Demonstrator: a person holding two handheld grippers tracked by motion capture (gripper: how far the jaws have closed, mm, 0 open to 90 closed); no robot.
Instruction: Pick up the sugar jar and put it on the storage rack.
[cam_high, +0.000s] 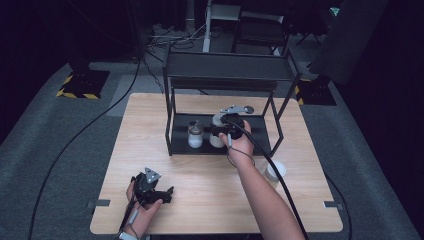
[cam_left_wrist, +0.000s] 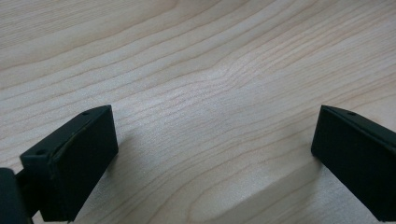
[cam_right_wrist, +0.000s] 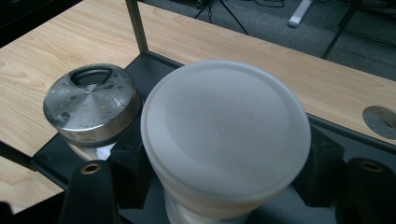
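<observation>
The left claw (cam_high: 162, 192) rests low on the near left part of the tabletop (cam_high: 150, 130), held in the person's left hand (cam_high: 142, 210); in the left gripper view its jaws stand wide apart over bare pale wood, with nothing between them. Farther right, a black metal shelf rack (cam_high: 227, 70) stands on the far half of the tabletop. On its bottom tray sits a small jar with a metal lid (cam_right_wrist: 91, 105), white powder showing through its glass in the high view. Just beside it on the right is a white-lidded seasoning bottle (cam_right_wrist: 226, 135). The right claw (cam_high: 225, 131) reaches into the rack and is closed around this bottle: in the right gripper view a black pad presses against each side of it, just below the lid. Near the right edge of the tabletop stands a white cup (cam_high: 275, 172), partly hidden by the right forearm. Grey carpet, black cables and dark stands surround the tabletop.
</observation>
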